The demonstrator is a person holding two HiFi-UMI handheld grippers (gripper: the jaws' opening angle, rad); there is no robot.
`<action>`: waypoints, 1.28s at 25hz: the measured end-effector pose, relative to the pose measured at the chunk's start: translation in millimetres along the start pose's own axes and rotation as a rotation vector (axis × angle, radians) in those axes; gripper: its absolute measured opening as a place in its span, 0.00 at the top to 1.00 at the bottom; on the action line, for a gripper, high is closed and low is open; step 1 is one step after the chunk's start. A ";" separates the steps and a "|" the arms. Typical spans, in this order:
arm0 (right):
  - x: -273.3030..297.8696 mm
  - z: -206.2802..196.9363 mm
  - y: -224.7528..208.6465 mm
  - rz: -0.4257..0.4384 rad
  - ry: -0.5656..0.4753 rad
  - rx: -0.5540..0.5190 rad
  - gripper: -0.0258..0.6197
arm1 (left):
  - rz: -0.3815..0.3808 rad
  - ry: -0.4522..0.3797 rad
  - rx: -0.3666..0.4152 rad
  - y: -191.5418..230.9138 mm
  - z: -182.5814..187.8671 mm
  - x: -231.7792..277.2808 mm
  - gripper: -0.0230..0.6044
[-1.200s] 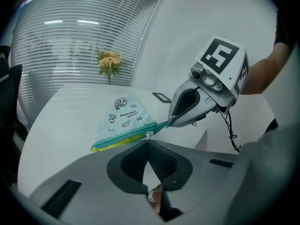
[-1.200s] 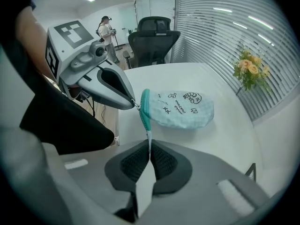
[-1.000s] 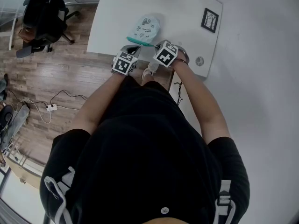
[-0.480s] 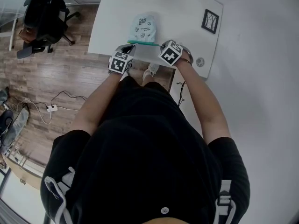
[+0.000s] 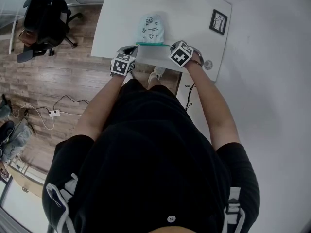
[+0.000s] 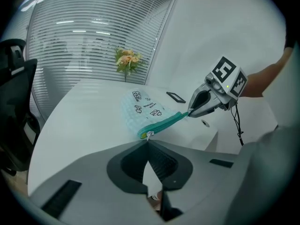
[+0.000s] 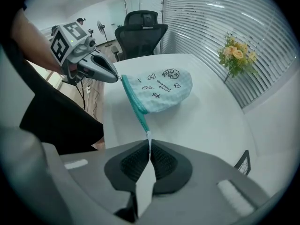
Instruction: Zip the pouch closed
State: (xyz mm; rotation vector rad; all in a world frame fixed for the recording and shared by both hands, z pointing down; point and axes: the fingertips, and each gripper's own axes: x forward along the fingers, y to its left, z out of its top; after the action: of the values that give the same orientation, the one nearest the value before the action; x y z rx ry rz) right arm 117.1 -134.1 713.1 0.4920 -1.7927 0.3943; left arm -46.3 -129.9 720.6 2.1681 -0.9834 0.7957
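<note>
Position: the pouch lies on the white counter at top centre of the head view. Its pale checked body points away from you, and the teal zipper edge is on the side toward you, stretched in a straight line between your two tools. Your left gripper is pinched fully together. In its own view the fingers meet on the small metal pull at the near end of the teal strip, and the slider appears to sit right there. Your right gripper is clamped just as tight, its fingers nipping the little white tab at the opposite end of the zipper. Both ends are held and the strip is taut; that edge of the pouch seems raised slightly off the counter, though I can't be sure. Progress, as a judgement: the teal edge reads as one joined band along its whole visible run, with no gap showing the inside. With the slider apparently at the end by your left fingers, the zip looks closed or within a last tug of it. The final teeth beside the slider are too small to check. Left to do: make sure the slider is seated at its stop, then let go at both ends so the pouch lies flat. The small dark frame at the upper right of the head view sits well apart and plays no part.
</note>
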 end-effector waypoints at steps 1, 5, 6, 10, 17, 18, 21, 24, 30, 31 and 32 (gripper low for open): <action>1.8 -0.2 0.2 -0.001 0.003 -0.001 0.94 | 0.001 0.000 -0.006 0.9 -1.2 1.6 0.95; 11.9 -4.8 5.3 0.013 0.015 0.001 0.93 | -0.010 0.010 -0.025 2.2 -4.4 5.6 0.95; 14.0 -5.8 6.3 0.016 0.015 0.001 0.93 | -0.014 0.011 -0.028 2.7 -4.0 5.9 0.95; 20.3 -8.3 12.8 0.027 0.005 -0.002 0.93 | -0.004 0.027 -0.038 4.6 -9.5 6.6 0.95; 28.2 -11.5 18.3 0.056 0.011 -0.012 0.91 | -0.001 0.061 -0.052 6.3 -22.5 10.3 0.94; 28.6 -12.3 19.4 0.061 0.013 -0.012 0.91 | -0.002 0.064 -0.054 6.6 -23.2 10.3 0.94; 29.3 -13.7 21.1 0.071 0.013 -0.010 0.90 | -0.004 0.068 -0.055 7.5 -23.3 10.3 0.94; 30.6 -15.2 22.5 0.086 0.012 -0.004 0.87 | -0.003 0.081 -0.061 9.6 -26.2 10.9 0.94; 31.9 -20.1 30.3 0.119 0.003 0.004 0.82 | 0.007 0.122 -0.058 11.1 -43.6 10.5 0.89; 30.7 -21.6 31.6 0.119 0.000 0.007 0.82 | 0.009 0.125 -0.059 10.3 -46.4 9.4 0.88; 29.5 -22.3 32.3 0.116 -0.005 0.008 0.82 | 0.011 0.126 -0.059 9.8 -48.3 8.1 0.87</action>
State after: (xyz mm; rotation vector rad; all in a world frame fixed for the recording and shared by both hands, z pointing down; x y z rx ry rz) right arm 111.7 -98.9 747.0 0.3957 -1.8307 0.4816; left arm -62.4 -103.1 759.5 2.0372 -0.9432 0.8861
